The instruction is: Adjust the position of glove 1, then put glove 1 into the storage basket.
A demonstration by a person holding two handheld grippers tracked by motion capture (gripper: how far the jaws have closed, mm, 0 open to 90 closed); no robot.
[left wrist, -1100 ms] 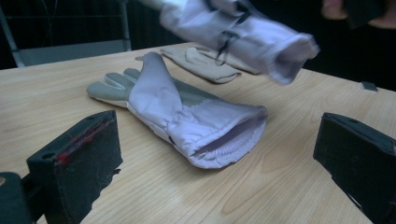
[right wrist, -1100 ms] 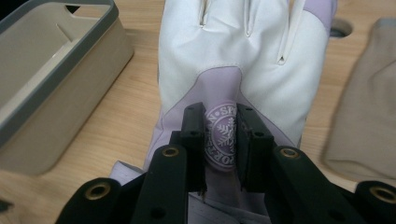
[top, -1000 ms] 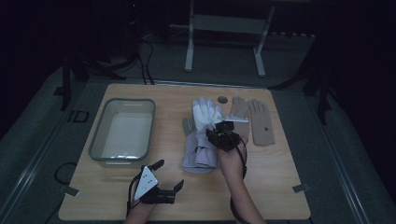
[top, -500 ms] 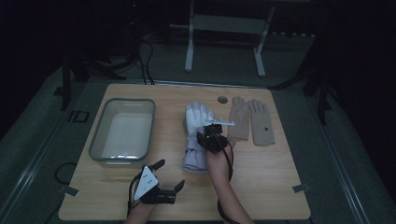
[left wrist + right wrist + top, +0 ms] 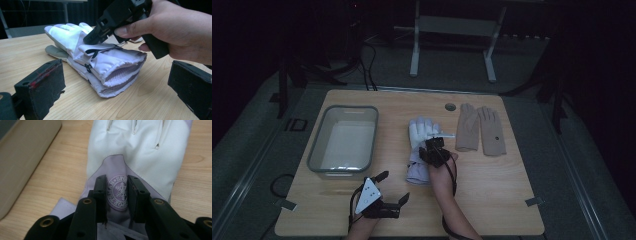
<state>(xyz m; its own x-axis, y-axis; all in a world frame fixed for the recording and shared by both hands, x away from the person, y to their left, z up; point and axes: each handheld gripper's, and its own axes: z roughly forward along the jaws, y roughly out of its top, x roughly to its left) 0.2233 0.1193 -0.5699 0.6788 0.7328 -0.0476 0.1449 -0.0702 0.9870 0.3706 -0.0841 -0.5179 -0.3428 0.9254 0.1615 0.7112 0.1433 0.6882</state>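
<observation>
Between right gripper (image 5: 117,195) jaws, ski glove (image 5: 140,152) badge

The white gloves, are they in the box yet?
Not yet. The white gloves lie stacked on the table, beside the box. The right gripper is right over them, jaws a little apart. The left gripper waits open. Picking them up is left.

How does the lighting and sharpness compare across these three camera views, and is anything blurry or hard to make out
High view: dim, the surroundings nearly black, the white ski gloves and beige gloves soft but readable. Left gripper view: bright, the ski gloves crisp, its own near jaws slightly soft. Right gripper view: evenly lit, the round snowflake logo sharp, the bin at the left edge blurred.
</observation>
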